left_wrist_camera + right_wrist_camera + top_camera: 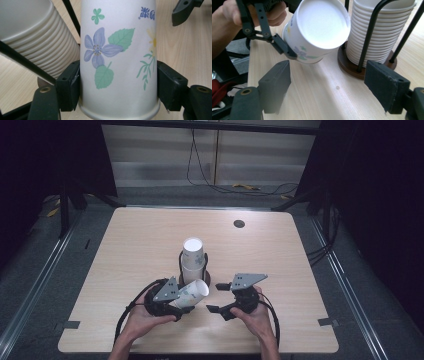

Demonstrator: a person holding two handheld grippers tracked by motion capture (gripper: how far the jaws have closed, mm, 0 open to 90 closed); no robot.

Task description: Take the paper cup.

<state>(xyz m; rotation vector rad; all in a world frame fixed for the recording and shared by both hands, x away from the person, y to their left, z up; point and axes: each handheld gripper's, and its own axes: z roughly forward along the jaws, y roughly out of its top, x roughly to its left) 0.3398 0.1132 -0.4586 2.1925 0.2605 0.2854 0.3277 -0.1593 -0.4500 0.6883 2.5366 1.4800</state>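
A white paper cup [193, 293] printed with flowers and leaves lies tilted above the table, its mouth toward the right. My left gripper [181, 305] is shut on it, and its pads [71, 85] press the cup's [117, 62] sides near the base. In the right gripper view the cup's open mouth [322, 23] faces the camera. My right gripper [218, 297] is open just right of the cup, with only bare table between its jaws [327, 92]. A stack of white cups [193, 256] stands in a black wire holder just behind the held cup.
The holder's round brown base [345, 62] and black wire uprights [368, 37] stand close to the held cup. The wooden table [140, 235] has a small round grommet [239, 223] at the back. Dark floor and cables lie beyond it.
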